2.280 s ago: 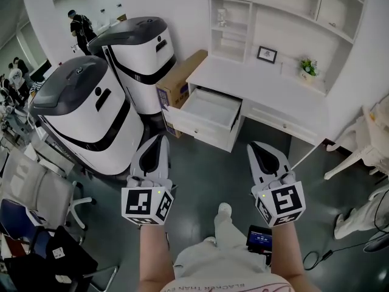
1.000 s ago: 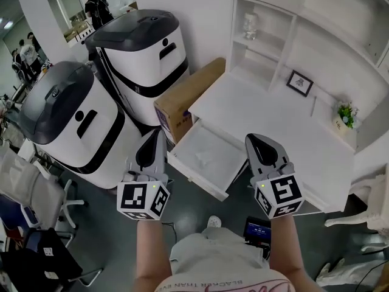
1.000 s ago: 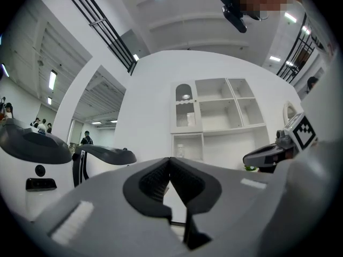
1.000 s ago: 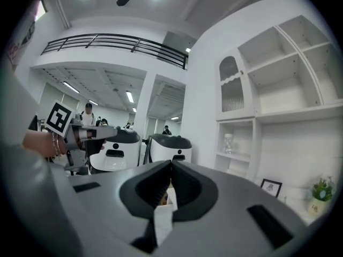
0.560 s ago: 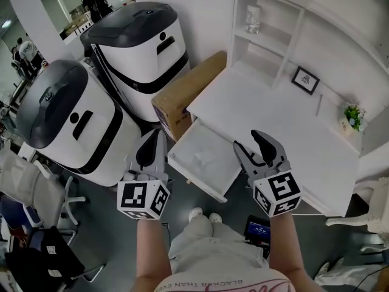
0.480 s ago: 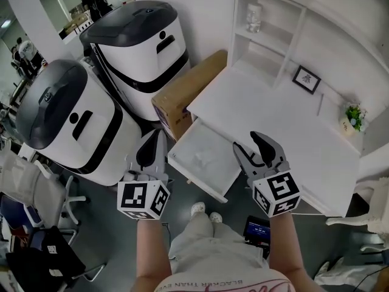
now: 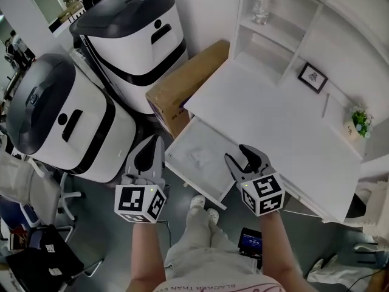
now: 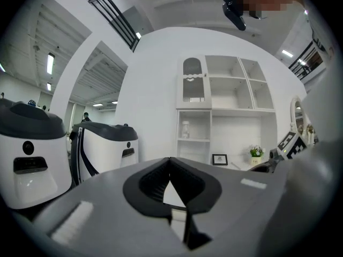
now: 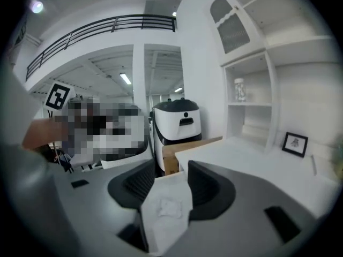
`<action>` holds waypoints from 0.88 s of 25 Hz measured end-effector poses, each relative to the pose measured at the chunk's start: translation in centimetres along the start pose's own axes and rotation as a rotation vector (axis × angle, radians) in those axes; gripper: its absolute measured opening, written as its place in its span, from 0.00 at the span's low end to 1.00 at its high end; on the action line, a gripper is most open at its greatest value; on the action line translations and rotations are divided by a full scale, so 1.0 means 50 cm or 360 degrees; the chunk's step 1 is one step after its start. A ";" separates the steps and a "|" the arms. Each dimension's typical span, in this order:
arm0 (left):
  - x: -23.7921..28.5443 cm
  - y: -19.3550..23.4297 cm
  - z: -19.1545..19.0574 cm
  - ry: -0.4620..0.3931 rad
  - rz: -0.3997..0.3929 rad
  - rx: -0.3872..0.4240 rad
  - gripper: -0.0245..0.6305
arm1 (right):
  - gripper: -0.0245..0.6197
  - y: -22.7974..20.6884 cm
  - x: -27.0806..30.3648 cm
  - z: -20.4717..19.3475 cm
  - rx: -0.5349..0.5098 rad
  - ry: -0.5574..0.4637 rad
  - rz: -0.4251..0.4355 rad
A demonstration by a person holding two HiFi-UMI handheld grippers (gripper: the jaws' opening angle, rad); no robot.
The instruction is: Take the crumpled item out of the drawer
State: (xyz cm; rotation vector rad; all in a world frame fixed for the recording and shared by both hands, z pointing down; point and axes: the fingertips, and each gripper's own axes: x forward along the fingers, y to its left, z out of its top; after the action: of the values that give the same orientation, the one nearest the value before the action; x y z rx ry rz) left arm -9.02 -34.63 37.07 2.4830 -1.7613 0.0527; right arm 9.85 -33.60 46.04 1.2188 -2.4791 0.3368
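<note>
The white desk drawer (image 7: pixel 214 143) stands pulled out, and a small white crumpled item (image 7: pixel 196 157) lies on its floor. My right gripper (image 7: pixel 238 154) hovers open over the drawer's front right corner, nothing between its fingers. In the right gripper view the crumpled item (image 9: pixel 168 208) shows on the drawer floor (image 9: pixel 174 189) through the gap of the open right gripper (image 9: pixel 170 176). My left gripper (image 7: pixel 155 141) hangs shut and empty to the left of the drawer, over the floor. In the left gripper view the left gripper (image 8: pixel 170 161) has its tips together.
Two large white and black machines (image 7: pixel 130 41) (image 7: pixel 58 120) stand left of the desk, a cardboard box (image 7: pixel 185 87) between them and the white desk top (image 7: pixel 273 120). Shelves hold a jar (image 7: pixel 262 8), a picture frame (image 7: pixel 312 76) and a plant (image 7: pixel 360 119). Office chairs (image 7: pixel 24 181) crowd the lower left.
The view has come closer to the desk. My right gripper went from shut to open and moved left over the drawer's front corner. The left gripper stayed shut at the drawer's left.
</note>
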 end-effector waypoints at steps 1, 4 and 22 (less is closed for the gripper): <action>0.007 0.001 -0.010 0.0020 -0.0008 0.0001 0.05 | 0.32 0.000 0.016 -0.022 0.0020 0.0042 0.0014; 0.030 0.004 -0.033 0.0063 -0.0034 0.0010 0.05 | 0.32 -0.002 0.062 -0.083 0.0069 0.0167 0.0044; 0.079 0.088 -0.149 0.0229 -0.0039 -0.0088 0.05 | 0.31 -0.016 0.291 -0.392 0.0210 0.0757 0.0126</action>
State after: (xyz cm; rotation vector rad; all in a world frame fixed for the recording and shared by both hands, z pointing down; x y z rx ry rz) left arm -11.65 -39.06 45.08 2.3962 -1.6523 0.1741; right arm 6.38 -37.37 69.94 0.9522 -2.1187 0.7290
